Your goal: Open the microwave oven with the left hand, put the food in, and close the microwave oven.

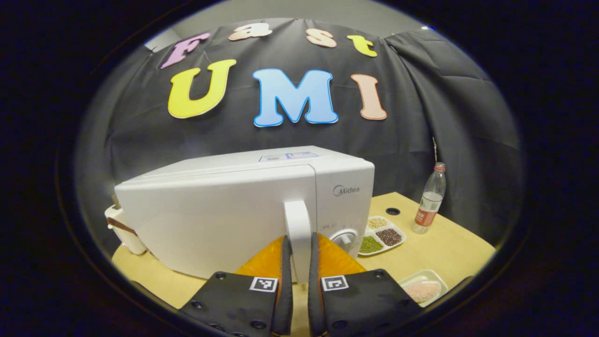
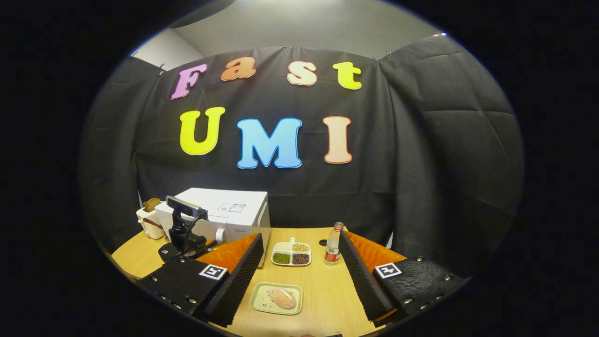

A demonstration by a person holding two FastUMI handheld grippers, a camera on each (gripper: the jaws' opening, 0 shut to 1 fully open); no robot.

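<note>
Right now the left gripper (image 1: pixel 299 262) clamps the white microwave oven's (image 1: pixel 224 206) upright white handle (image 1: pixel 297 220); pull steadily outward. Right gripper (image 2: pixel 299 276) hangs wide apart.

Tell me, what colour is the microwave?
White. The microwave shows best in the left gripper view.

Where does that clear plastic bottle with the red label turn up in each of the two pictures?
Left gripper view: the clear plastic bottle with the red label stands at right, beyond the divided white tray of beans.
Right gripper view: the bottle stands near the centre, right of that tray.
Shared landmark: the white microwave oven.
</note>
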